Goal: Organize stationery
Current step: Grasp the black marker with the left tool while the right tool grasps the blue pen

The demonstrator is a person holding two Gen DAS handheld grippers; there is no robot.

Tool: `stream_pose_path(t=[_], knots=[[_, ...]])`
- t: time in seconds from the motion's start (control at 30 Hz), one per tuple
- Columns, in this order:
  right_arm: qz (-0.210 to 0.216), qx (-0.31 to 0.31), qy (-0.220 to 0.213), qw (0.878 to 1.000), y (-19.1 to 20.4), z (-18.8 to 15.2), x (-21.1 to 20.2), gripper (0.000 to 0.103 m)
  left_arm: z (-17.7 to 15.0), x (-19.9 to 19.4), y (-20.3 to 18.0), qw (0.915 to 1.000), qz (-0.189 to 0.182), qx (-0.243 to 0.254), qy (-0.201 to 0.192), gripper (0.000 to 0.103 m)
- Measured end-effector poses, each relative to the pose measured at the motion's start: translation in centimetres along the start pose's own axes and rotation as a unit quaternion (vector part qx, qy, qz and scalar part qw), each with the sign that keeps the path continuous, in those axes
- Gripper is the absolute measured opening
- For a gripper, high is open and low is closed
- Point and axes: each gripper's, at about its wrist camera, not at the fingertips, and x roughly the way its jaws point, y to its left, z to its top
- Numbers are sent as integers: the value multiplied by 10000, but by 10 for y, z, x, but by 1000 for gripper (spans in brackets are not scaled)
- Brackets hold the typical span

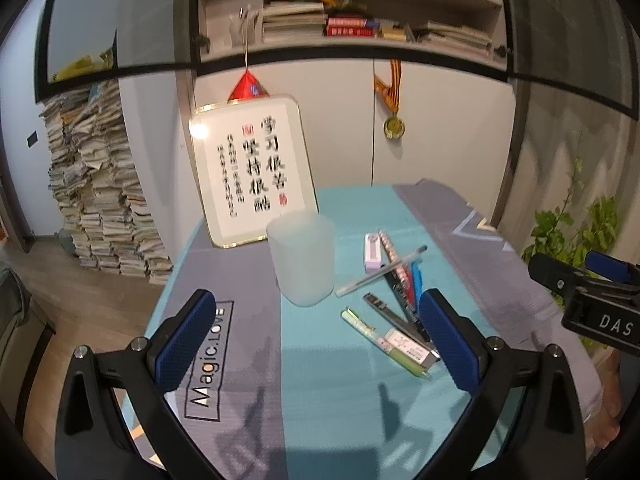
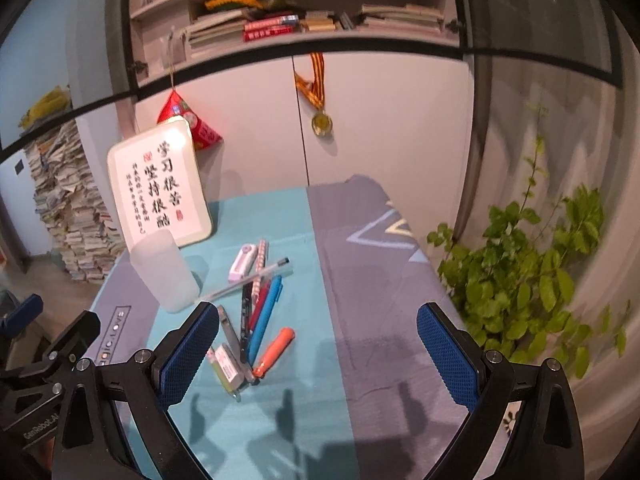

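Note:
A frosted plastic cup (image 1: 301,258) (image 2: 165,271) stands upright on the teal and grey cloth. Right of it lies a heap of stationery: a clear pen (image 1: 380,271) (image 2: 244,279), a lilac eraser (image 1: 373,252) (image 2: 242,263), a blue pen (image 2: 265,312), an orange marker (image 2: 275,351), a green pen (image 1: 380,340) and a white eraser (image 1: 408,345) (image 2: 228,368). My left gripper (image 1: 316,340) is open and empty, hovering before the cup. My right gripper (image 2: 318,354) is open and empty, just right of the heap.
A framed calligraphy board (image 1: 250,168) (image 2: 160,188) leans against the white cabinet behind the cup. A medal (image 2: 322,122) hangs on the cabinet. A leafy plant (image 2: 532,280) stands off the table's right edge. Stacked papers (image 1: 96,184) stand on the floor at left.

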Motion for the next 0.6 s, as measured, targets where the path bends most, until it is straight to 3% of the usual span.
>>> stream_pose_path(t=[0.07, 0.13, 0.23, 0.43, 0.6], knots=[[37, 18, 144, 9999, -1, -1, 11, 88, -2, 15, -1, 9998, -28, 22, 200, 96], [155, 59, 466, 9988, -2, -3, 30, 62, -5, 29, -3, 9990, -85, 20, 431, 91], [435, 240, 1023, 9935, -7, -7, 60, 45, -11, 50, -4, 9967, -215, -3, 779, 85], [716, 381, 1399, 9868, -12, -11, 95, 44, -18, 90, -9, 9884, -360, -109, 1473, 63], [864, 309, 1477, 9848, -8, -2, 115, 44, -16, 114, -14, 9827, -470, -258, 1771, 53]])
